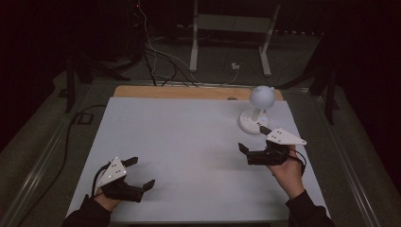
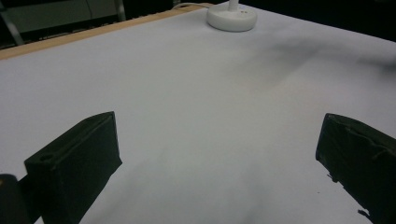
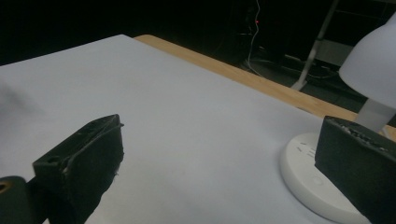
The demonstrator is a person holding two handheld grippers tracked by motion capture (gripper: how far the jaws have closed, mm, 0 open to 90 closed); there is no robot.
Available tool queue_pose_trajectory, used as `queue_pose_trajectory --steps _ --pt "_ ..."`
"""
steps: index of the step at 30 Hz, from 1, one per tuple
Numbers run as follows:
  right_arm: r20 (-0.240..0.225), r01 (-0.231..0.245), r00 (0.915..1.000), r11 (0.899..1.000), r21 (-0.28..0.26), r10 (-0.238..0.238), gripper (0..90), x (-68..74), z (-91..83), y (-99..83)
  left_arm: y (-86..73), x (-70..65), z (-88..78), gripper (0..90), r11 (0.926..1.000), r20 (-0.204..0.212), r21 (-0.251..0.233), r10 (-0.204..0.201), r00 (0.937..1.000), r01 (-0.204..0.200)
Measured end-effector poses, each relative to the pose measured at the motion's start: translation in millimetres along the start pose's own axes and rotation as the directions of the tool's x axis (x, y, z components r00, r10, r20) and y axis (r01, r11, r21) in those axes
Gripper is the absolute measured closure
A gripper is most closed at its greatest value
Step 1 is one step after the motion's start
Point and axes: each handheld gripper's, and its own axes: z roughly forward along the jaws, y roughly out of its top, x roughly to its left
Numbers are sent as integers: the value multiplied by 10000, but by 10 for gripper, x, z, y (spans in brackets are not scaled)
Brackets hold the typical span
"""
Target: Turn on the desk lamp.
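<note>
A: High view is taken from above the near edge, aimed forward and down; the whole counter (image 1: 189,142) is covered, from fairly far off.

B: Left gripper view is shot low over the counter, aimed toward the lamp (image 2: 232,18) at the far edge. Right gripper view is set close beside that lamp. The lamp base is shared by all three.

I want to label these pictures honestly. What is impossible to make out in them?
- Lamp: in the left gripper view the top edge cuts off its head.
- Lamp base markings: too small to read in the right gripper view.
- Small dark spot on the table's wooden edge, high view: too small to identify.
</note>
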Motion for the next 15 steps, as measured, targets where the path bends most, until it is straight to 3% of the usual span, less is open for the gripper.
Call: queue_pose_trajectory --steps 8,15 --pt "446 -63 9990 10000 29 61 7 -129 68 91 1 4 1 3 10000 1 -13 -17 10000 17" --pt "761 -414 9963 9991 38 410 7 -242 139 129 0 5 0 3 10000 12 -8 -49 10000 49"
